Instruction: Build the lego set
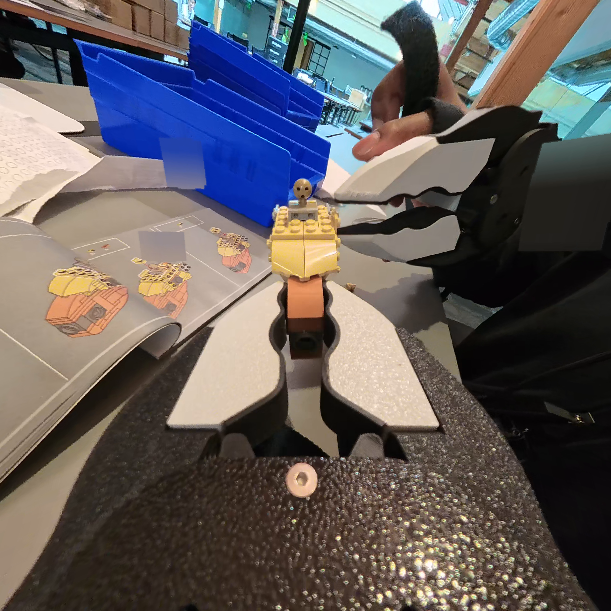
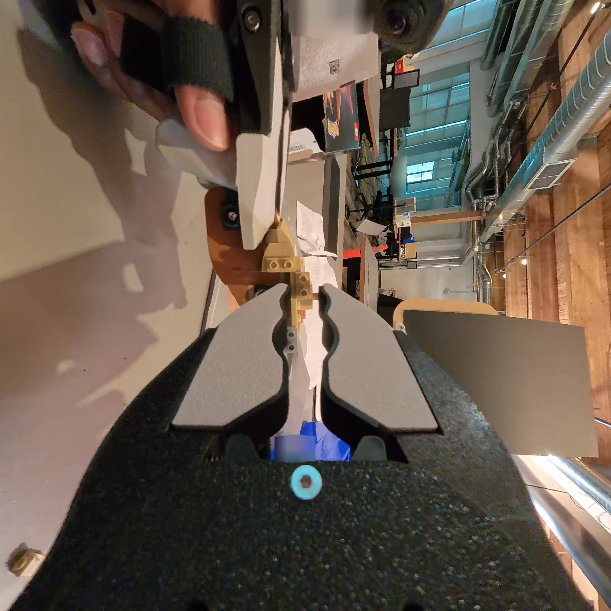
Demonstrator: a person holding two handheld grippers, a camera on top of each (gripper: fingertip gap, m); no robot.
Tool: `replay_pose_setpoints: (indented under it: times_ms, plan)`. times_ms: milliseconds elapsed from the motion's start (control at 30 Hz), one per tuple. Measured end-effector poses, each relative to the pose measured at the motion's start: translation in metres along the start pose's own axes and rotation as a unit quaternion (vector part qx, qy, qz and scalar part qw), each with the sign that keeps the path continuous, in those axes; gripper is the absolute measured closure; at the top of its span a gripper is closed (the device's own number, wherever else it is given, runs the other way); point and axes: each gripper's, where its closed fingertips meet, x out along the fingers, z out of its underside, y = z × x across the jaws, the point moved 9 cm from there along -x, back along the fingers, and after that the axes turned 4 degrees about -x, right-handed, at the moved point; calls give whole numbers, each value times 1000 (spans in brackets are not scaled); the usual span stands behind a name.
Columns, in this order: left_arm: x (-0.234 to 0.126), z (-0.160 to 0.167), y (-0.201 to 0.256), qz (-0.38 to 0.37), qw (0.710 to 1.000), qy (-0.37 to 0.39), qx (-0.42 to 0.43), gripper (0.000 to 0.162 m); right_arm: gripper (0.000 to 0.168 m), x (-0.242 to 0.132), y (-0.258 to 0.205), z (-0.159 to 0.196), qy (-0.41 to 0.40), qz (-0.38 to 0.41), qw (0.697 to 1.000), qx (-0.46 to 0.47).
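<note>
Bright daylight from big windows casts sharp shadows on the table (image 2: 66,231); wide-angle edges bend and blur.

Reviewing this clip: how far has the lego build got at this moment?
Done: a partial model stands assembled, with orange-brown base, yellow curved body, tan studded top and a small ball-headed piece. In hand: the left gripper is shut on its base, while the right gripper reaches its top edge, jaws slightly apart. Left: the open instruction booklet pictures further steps; how many remain cannot be told.
</note>
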Motion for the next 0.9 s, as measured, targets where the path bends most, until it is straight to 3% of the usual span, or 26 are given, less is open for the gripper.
replay_pose_setpoints:
  times_ms: [467,900]
  plan:
    - [-2,-6,14,-18,995,4,95,145,157,-8,-4,-6,-11,40,997,-61]
    - [-1,-5,17,-18,993,1,120,144,158,-12,-3,-8,-19,28,998,-59]
